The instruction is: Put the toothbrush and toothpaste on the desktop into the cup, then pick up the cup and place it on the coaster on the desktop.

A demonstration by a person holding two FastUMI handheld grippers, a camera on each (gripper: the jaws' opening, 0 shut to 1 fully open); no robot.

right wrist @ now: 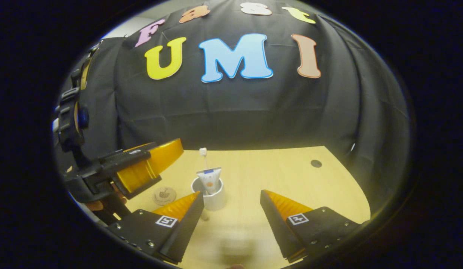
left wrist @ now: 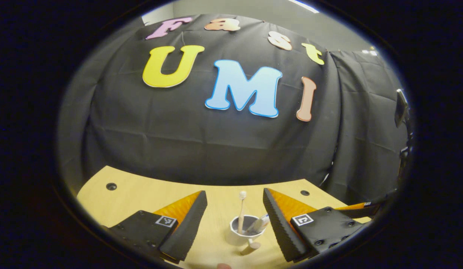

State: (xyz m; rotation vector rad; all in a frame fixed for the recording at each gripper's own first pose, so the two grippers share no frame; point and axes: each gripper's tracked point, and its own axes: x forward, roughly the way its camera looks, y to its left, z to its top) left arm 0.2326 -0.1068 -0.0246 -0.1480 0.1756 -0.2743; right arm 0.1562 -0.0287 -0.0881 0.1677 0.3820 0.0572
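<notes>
Now upright on the pale wooden desktop [right wrist: 291, 175]: small white cup [right wrist: 215, 200] holding white toothbrush [right wrist: 203, 154] and white toothpaste tube [right wrist: 209, 179]. Nearby, round brown coaster [right wrist: 164, 195]. Spread wide, gripping nothing: left gripper [left wrist: 235, 220], right gripper [right wrist: 231, 220].

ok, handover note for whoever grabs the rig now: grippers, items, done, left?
Left gripper: open, empty, the cup in line between its fingers.
Right gripper: open, empty, cup ahead near its left finger.
Toothbrush and toothpaste both stand in the cup.
Cup sits on the desktop; coaster lies bare beside it.
Done: both items loaded.
Left: grasp cup, lift, set it on the coaster.
</notes>
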